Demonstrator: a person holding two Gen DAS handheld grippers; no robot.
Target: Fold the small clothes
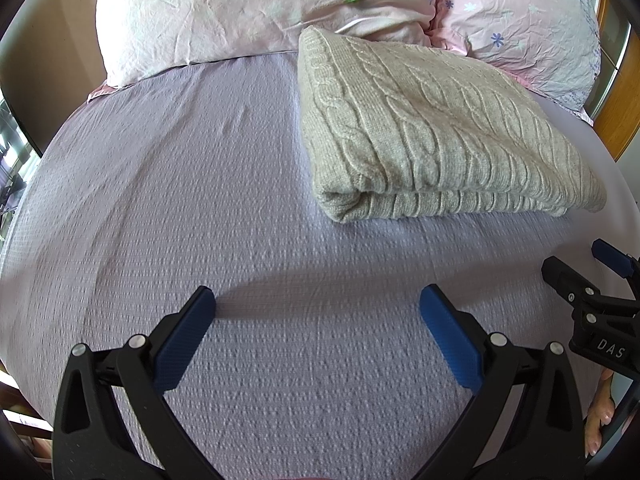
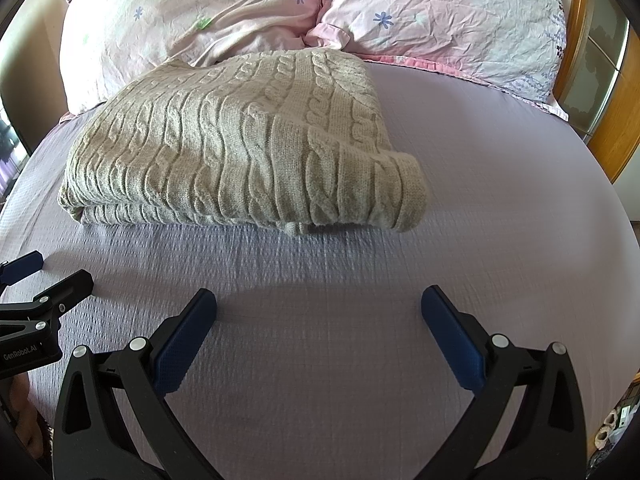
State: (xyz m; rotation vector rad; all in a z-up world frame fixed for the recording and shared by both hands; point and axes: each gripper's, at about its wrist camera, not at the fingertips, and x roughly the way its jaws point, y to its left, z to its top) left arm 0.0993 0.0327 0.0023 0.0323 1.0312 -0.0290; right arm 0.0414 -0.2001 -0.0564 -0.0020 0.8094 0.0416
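Observation:
A beige cable-knit sweater (image 1: 424, 128) lies folded in a thick rectangle on the lavender bed sheet (image 1: 200, 200), near the pillows. It also shows in the right wrist view (image 2: 240, 140). My left gripper (image 1: 318, 300) is open and empty, low over the sheet, short of the sweater's near edge and to its left. My right gripper (image 2: 319, 300) is open and empty, low over the sheet in front of the sweater. Each gripper shows at the edge of the other's view: the right one (image 1: 592, 280) and the left one (image 2: 44, 280).
Two pink floral pillows (image 1: 256, 8) (image 2: 440, 12) lie behind the sweater at the head of the bed. A wooden headboard frame (image 2: 612, 120) stands at the right. The sheet (image 2: 500, 200) stretches right of the sweater.

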